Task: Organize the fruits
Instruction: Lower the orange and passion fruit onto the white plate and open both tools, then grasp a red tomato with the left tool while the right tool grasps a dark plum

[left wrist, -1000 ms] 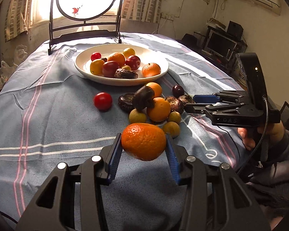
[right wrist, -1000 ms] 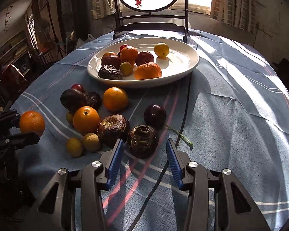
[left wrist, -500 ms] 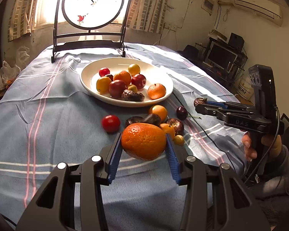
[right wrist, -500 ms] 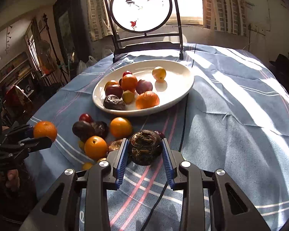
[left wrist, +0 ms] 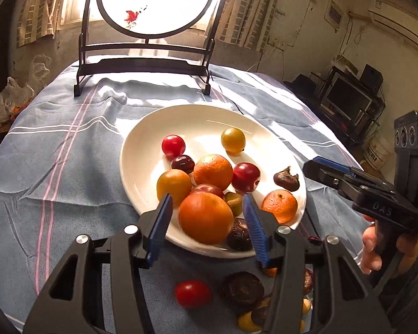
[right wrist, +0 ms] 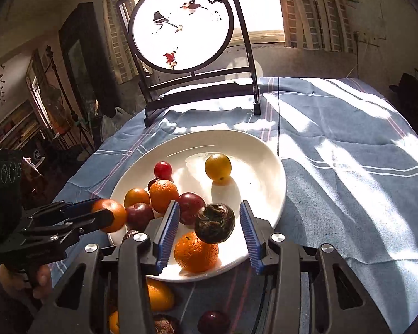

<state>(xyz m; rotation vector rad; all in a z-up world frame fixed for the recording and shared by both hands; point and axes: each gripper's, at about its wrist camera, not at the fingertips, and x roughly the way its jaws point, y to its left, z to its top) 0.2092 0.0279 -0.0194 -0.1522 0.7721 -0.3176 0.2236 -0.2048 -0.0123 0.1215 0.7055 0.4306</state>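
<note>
Sunlit blue striped tablecloth (left wrist: 55, 183) carried a white plate (left wrist: 142, 150) of fruit before a round painted screen (right wrist: 181, 25). Over the plate's near rim, the left gripper (left wrist: 207, 220) was opening around an orange (left wrist: 206, 217), pads clear of it. Beside it, the right gripper (right wrist: 209, 228) was opening too, a wrinkled dark passion fruit (right wrist: 214, 222) loose between its jaws. Leftover fruit, including a red cherry tomato (left wrist: 192, 293), lay on the cloth below.
</note>
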